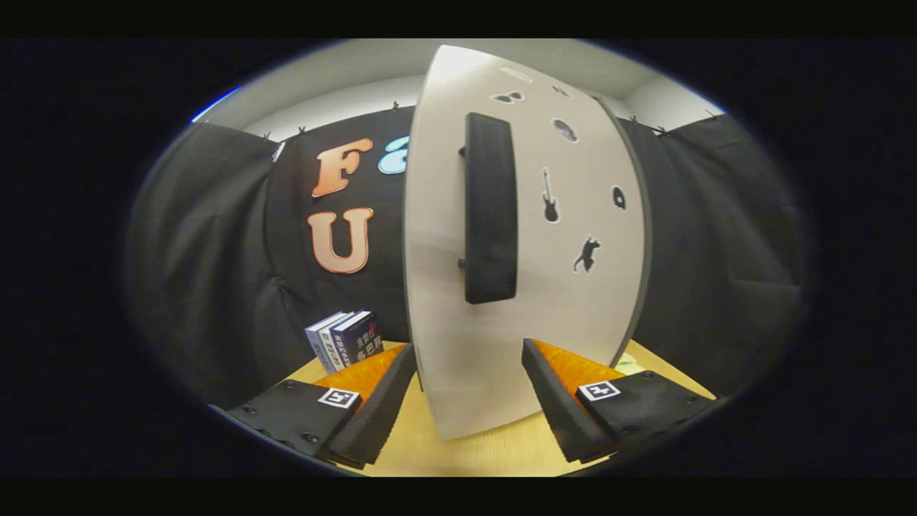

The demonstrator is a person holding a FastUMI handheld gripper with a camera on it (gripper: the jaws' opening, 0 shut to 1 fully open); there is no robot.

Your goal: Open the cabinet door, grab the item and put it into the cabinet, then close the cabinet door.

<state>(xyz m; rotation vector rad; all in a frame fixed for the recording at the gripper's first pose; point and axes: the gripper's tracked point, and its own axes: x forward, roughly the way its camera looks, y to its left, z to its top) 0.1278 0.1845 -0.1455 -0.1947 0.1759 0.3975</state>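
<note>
Jaws wide open, empty, facing cabinet door [573,301]; handle [491,208] frame centre. Books [345,338] lower left on worktop [458,448]. Door seemingly ajar.

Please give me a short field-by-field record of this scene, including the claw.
door: pale, with small dark stickers, just ahead of the claw; whether open or closed cannot be told
handle: dark upright bar on the door, beyond the fingers, untouched
claw: open, holding nothing, fingers either side of the door's lower part
books: standing together on the table, beyond the left finger
table: light wood
</note>
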